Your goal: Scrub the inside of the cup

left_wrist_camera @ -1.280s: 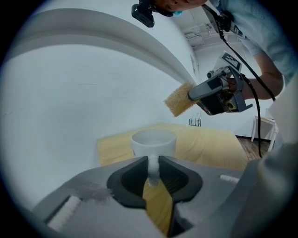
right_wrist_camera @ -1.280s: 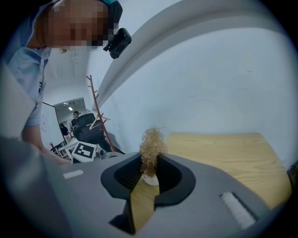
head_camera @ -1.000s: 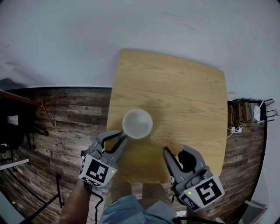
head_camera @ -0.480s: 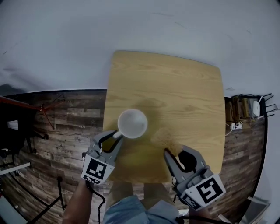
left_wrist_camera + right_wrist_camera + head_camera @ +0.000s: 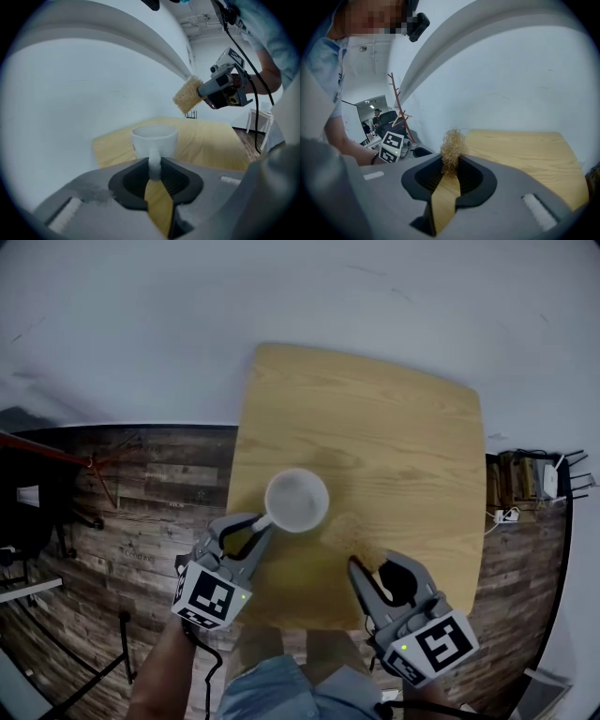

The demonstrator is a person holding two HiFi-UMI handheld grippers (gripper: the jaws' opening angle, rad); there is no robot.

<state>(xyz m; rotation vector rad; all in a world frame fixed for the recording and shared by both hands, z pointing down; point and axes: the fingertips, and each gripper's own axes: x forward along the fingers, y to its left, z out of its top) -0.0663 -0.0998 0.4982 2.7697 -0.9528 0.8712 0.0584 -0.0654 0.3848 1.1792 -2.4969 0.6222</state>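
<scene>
— While we go from the left, what are you holding there?
— My left gripper (image 5: 259, 526) has its fingers (image 5: 129, 183) clenched on the handle (image 5: 153, 161) of the white cup (image 5: 297, 501). They have just been closing, with that handle between them. The cup stands upright on the wooden desk (image 5: 394, 427), straight ahead of those fingers, mouth up, and its handle points back at me.
— What lies to the right of it?
— Bare desk first, then a straw-coloured scrubber (image 5: 187, 95), up in the air and off to the right of my left fingers. It is near the cup but apart from it, outside the rim.
— Who has the scrubber?
— My right gripper (image 5: 375, 568). Its fingers (image 5: 476, 180) are clamped on the scrubber's near end, and the frizzy bulk pokes forward past their tips.
— And how do the two grippers sit?
— Both point forward and somewhat down over the desk's near edge, the left one at the cup, the right one beside it, with a gap of desk between them.
</scene>
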